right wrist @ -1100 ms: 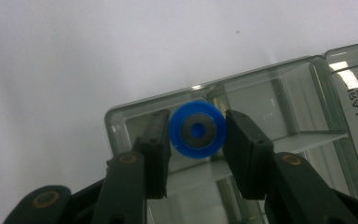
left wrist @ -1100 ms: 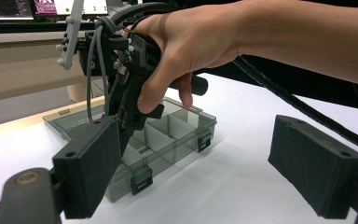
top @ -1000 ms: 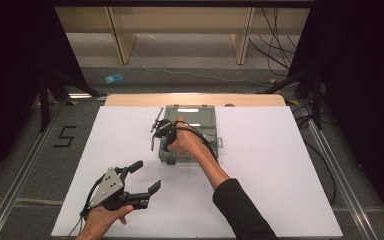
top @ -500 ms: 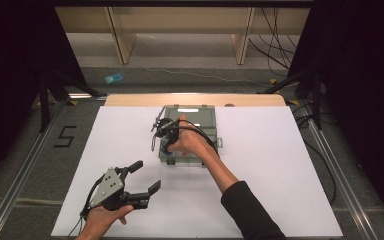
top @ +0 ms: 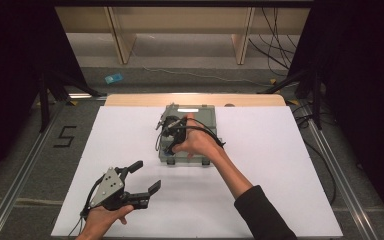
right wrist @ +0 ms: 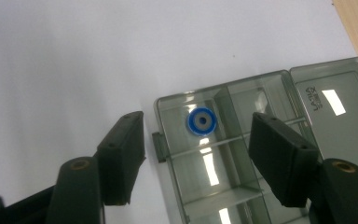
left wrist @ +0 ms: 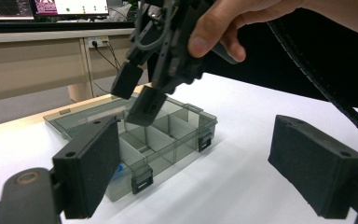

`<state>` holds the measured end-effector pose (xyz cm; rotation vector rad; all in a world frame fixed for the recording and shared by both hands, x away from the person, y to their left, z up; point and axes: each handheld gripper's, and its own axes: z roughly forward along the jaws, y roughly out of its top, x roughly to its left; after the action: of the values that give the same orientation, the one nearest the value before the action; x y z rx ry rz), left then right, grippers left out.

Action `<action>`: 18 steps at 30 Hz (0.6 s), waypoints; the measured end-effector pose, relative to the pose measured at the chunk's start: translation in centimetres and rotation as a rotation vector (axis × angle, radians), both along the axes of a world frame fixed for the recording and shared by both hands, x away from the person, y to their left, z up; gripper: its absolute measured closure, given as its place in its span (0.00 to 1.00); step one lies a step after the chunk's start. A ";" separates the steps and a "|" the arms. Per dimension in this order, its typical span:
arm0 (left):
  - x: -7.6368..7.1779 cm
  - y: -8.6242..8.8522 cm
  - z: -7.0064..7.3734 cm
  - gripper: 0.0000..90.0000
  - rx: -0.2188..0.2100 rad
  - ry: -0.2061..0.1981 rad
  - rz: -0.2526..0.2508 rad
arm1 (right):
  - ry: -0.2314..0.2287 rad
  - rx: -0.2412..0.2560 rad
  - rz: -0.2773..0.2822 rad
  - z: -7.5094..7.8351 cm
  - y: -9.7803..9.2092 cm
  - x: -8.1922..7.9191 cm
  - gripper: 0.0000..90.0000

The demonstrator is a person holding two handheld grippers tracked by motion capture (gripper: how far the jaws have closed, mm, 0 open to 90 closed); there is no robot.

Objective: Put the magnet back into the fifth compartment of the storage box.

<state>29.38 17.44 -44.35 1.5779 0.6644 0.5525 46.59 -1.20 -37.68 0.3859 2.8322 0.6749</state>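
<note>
A smoky grey, clear plastic compartment box (top: 190, 135) is seen lying on the white table (top: 280, 170), lid folded back. A small blue ring (right wrist: 201, 121) is lodged in its corner compartment. The right gripper (top: 169, 131) is held just above it — jaws parted, nothing between them. The left gripper (top: 142, 179) is kept well apart near the table's front edge — jaws spread wide, empty.

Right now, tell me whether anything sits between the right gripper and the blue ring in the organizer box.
Nothing visible does. The right gripper hangs open above the organizer box, lid folded back, and the blue ring lies bare in a corner compartment, framed between the jaws. The compartment dividers stand beside it, not over it.
</note>
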 end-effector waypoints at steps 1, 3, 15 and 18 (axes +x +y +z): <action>0.0 0.0 0.0 0.18 0.000 0.000 0.000 | -0.007 0.003 -0.006 0.0 -0.2 -0.1 0.39; 0.0 0.0 0.0 0.18 0.000 0.000 0.000 | -0.005 0.012 -0.015 0.2 -0.6 -0.3 0.38; 0.0 0.0 0.0 0.18 0.000 0.001 0.003 | -0.035 0.060 -0.043 0.6 -3.6 -1.9 0.35; 0.0 0.0 -0.1 0.18 0.001 0.000 0.002 | -0.043 0.079 -0.042 0.6 -4.3 -2.5 0.34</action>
<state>29.43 17.45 -44.40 1.5787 0.6662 0.5545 44.08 -5.52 -37.13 0.4375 2.7548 0.7787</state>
